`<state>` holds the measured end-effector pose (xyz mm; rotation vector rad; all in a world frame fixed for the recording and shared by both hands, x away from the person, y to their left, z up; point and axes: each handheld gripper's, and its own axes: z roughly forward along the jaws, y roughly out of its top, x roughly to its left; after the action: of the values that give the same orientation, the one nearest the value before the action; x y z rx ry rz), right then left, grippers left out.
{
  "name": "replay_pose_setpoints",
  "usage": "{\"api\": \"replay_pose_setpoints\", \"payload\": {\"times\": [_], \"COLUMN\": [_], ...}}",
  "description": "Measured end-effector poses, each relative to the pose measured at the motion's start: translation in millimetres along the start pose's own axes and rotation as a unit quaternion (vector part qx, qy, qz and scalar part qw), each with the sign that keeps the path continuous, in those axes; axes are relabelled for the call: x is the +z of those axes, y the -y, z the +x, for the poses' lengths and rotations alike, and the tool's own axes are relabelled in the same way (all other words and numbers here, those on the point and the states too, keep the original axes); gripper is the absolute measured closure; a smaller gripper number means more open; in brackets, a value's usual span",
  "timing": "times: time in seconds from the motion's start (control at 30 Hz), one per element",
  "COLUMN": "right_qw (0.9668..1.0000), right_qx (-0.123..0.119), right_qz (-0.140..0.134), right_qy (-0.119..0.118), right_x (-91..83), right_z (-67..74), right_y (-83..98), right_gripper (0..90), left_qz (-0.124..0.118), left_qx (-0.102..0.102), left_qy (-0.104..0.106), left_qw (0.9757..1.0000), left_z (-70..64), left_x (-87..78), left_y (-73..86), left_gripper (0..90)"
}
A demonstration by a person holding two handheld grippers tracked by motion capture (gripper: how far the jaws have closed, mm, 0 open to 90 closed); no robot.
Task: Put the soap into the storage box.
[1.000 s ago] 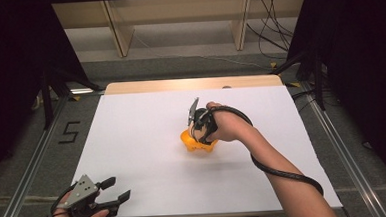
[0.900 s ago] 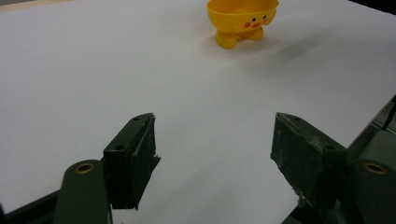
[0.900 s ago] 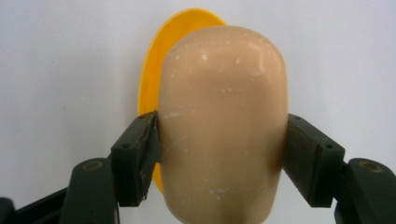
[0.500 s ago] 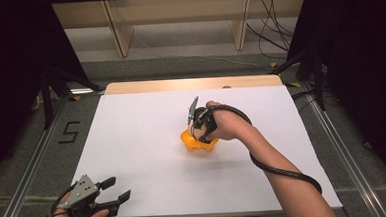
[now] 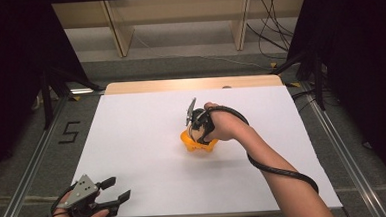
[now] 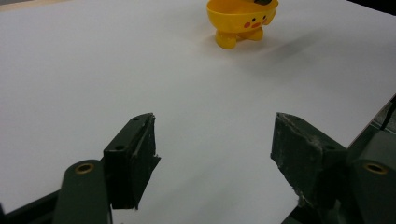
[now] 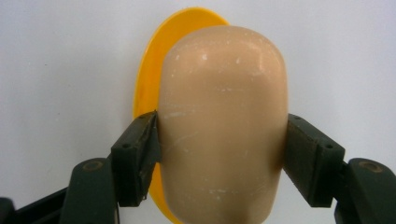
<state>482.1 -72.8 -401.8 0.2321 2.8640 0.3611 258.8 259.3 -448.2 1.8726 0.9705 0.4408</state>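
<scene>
Beige egg (image 7: 223, 126) — clamped at its flanks by the right gripper (image 7: 223, 135), directly over the yellow chick-faced cup (image 7: 152, 98); likely light, smooth, slip-prone, best held mid-body — left gripper (image 6: 212, 158) spread, empty, well apart.

The white counter (image 5: 132, 136) lies bare around the yellow cup (image 5: 199, 142), the lone obstacle, mid-counter. The right tongs (image 5: 198, 130) and their beige egg (image 7: 223, 121) occupy the space above it, seemingly just over its rim. The left tongs (image 5: 112, 190) face open surface.
</scene>
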Motion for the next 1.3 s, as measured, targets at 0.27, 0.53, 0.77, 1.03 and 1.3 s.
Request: {"api": "replay_pose_setpoints", "payload": {"times": [0.27,0.53,0.77,1.03,1.3], "right_qw": [1.0000,1.0000,1.0000,0.9999,0.9999], "right_qx": [0.003,-0.005,0.000,0.007,0.005], "right_qz": [0.001,0.004,0.005,0.008,0.005], "right_qy": [-0.005,-0.004,-0.007,-0.013,-0.013], "right_x": [2.7,6.9,9.5,13.7,16.0], "right_z": [-0.3,-0.9,-0.6,-0.7,-1.5], "right_y": [0.3,0.5,-0.6,-0.2,0.0], "right_gripper": [33.9,33.9,33.9,33.9,33.9], "left_qz": [0.000,0.000,-0.002,-0.002,-0.001], "left_qx": [0.001,0.000,0.001,0.003,0.003], "left_qy": [0.000,0.001,0.001,0.001,0.002], "left_qw": [1.0000,1.0000,1.0000,1.0000,1.0000], "left_z": [0.1,0.1,0.2,0.4,0.6], "left_x": [0.1,0.0,0.0,-0.1,-0.3], "left_y": [-0.1,-0.1,-0.2,-0.3,-0.3], "left_gripper": [30.5,30.5,30.5,30.5,30.5]}}
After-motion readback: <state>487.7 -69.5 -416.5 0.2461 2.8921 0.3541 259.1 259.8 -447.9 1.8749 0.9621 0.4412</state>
